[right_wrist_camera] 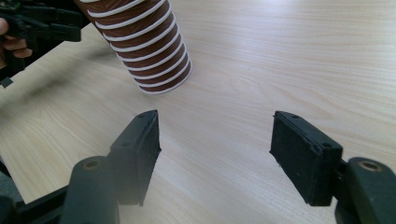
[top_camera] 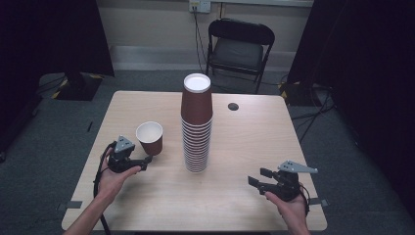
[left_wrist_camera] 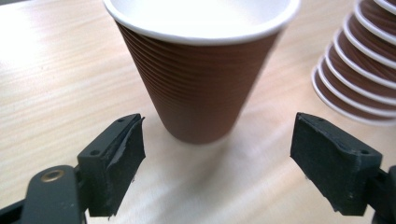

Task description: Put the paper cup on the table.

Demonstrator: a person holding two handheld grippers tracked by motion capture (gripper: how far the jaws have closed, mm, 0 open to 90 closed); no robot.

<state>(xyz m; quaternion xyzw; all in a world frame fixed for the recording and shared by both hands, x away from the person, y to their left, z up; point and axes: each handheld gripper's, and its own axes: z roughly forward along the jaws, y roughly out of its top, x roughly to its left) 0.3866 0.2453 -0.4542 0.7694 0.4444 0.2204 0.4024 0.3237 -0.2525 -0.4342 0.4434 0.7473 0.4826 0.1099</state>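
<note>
Left gripper view: a single brown ribbed paper cup [left_wrist_camera: 201,70], unmarked, is seen upright just left of the inverted cup stack [left_wrist_camera: 359,65], ahead of wide-open, empty left tongs [left_wrist_camera: 217,158]. Right tongs [right_wrist_camera: 215,154] are spread empty near the stack.

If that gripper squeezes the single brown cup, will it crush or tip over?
The single cup looks like thin ribbed paper and empty, so it is probably very light and would dent under a hard squeeze. Its base is narrower than its rim, so a nudge from the open left gripper would likely slide or tip it.
</note>
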